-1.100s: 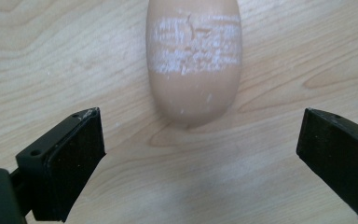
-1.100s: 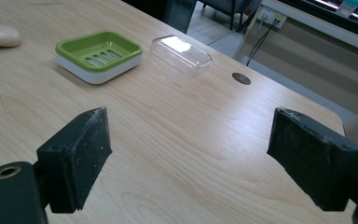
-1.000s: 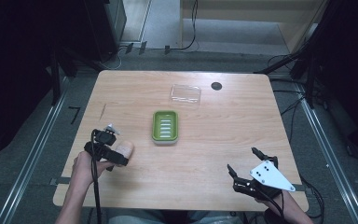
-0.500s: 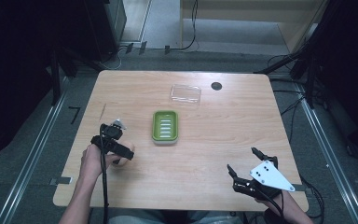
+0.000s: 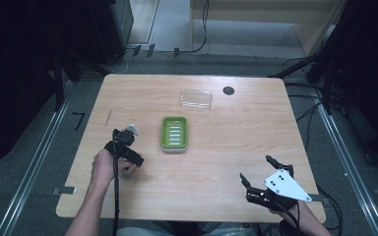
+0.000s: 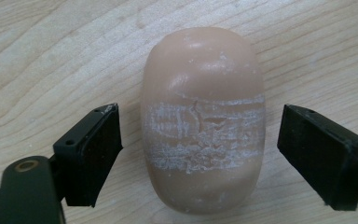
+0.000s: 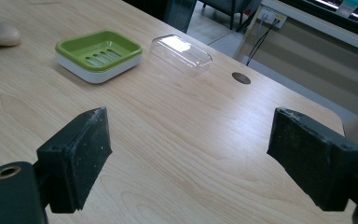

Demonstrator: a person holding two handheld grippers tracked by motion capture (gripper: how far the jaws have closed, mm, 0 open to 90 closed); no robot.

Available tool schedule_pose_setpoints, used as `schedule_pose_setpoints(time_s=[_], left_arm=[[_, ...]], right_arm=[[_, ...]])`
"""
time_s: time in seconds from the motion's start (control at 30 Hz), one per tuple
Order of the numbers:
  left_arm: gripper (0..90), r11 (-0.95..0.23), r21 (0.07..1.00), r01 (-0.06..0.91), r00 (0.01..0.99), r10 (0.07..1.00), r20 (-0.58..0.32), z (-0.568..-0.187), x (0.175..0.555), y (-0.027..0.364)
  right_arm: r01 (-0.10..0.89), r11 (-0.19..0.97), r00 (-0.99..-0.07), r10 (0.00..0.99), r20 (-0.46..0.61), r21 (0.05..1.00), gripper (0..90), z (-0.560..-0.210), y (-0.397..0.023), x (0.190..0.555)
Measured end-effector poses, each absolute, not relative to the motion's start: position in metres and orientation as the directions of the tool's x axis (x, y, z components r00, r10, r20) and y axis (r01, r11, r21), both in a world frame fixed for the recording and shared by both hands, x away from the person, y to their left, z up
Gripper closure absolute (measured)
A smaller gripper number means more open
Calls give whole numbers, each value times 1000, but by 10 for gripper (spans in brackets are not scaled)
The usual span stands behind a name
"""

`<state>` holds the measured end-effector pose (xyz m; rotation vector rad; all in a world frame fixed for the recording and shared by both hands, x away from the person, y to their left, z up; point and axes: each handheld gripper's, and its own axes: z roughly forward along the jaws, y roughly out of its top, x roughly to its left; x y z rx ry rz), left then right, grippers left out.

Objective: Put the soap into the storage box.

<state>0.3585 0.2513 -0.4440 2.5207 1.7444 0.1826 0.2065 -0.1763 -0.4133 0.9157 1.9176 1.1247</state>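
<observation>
My left claw point(image 6: 199, 149) has come down over the soap bar point(image 6: 203, 121), jaws just closing yet not touching its sides. The soap is lying on the tabletop point(image 5: 216, 162), left of the green soap dish point(image 5: 174, 133). My right claw point(image 5: 260, 179) is resting spread, holding nothing.

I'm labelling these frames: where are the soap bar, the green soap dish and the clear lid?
soap bar point(image 6: 203, 121), left gripper view, on its cracked whitish band.
green soap dish point(image 5: 174, 133), high view, on its slotted floor.
clear lid point(image 5: 196, 98), high view, on its flat top.
</observation>
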Motion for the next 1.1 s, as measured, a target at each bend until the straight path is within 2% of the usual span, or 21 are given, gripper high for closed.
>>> schedule_pose_setpoints(time_s=[0.43, 1.1], left_arm=[[326, -351, 109, 930, 346, 936, 61, -448, 357, 250], [337, -334, 114, 936, 331, 942, 46, -450, 356, 252]], right_arm=[[216, 363, -486, 845, -223, 906, 131, -413, -177, 206], [210, 367, -487, 843, -228, 906, 131, -413, -177, 205]])
